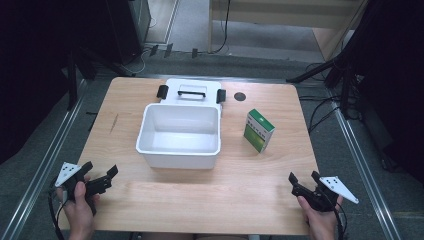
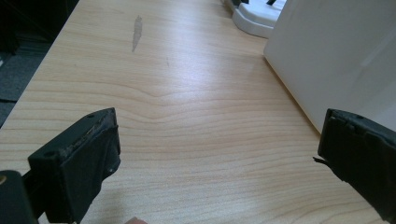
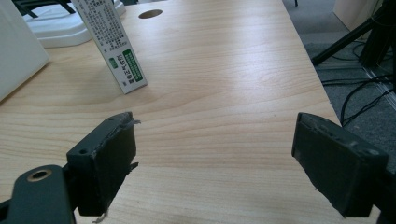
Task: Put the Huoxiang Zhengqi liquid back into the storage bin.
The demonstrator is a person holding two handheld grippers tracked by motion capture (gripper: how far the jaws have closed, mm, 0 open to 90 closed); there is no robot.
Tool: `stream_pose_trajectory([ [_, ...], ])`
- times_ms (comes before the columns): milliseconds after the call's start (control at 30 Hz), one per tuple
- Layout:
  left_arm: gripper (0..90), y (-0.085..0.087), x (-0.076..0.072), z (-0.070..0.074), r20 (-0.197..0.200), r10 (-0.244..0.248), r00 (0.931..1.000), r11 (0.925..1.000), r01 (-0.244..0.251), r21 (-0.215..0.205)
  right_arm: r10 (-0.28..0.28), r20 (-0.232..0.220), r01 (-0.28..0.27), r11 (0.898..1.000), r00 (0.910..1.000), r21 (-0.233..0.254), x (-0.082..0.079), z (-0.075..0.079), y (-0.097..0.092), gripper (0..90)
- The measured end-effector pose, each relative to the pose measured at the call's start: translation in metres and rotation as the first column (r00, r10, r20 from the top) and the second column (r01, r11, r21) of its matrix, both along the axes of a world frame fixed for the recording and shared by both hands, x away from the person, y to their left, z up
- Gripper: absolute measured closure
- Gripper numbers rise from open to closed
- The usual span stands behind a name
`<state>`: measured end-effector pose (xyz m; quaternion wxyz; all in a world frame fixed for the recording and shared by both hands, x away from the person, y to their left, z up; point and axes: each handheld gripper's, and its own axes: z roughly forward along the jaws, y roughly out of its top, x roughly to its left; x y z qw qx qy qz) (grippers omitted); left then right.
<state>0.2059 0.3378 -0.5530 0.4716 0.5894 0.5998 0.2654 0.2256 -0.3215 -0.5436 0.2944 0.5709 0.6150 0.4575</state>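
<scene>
At the counter's [image 1: 150, 200] near corners the left gripper [image 1: 102, 176] and right gripper [image 1: 303, 180] are held, jaws spread apart on nothing; between them, farther back, an open white box [image 1: 179, 134] is seen; a green-and-white carton [image 1: 258, 130], apparently upright, stands just right of it.

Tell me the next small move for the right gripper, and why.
Probably ease the right gripper forward and left toward the green-and-white carton. Its jaws stand open with nothing between them, and the carton stands upright on the table, apart from the open white box, the likely place for it.
</scene>
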Motion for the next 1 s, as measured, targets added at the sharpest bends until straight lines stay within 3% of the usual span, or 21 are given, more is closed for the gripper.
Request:
stream_pose_trajectory([
  [433, 0.2, -0.001, 0.0, 0.0, 0.009, -0.004, 0.9999, 0.9999, 0.004, 0.009, 0.022, -0.036, -0.023, 0.999, 0.9991, -0.037, 0.003, -0.001, 0.006, 16.1],
  [667, 0.1, -0.001, 0.0, 0.0, 0.007, -0.006, 1.0, 0.9999, 0.006, 0.01, 0.035, -0.061, -0.041, 0.995, 0.9975, -0.095, 0.005, -0.002, 0.012, 16.6],
  [1000, 0.1, -0.001, 0.0, 0.0, 0.007, -0.009, 0.9999, 0.9999, 0.009, 0.014, 0.056, -0.102, -0.067, 0.992, 0.9932, -0.108, 0.006, 0.001, 0.012, 19.7],
])
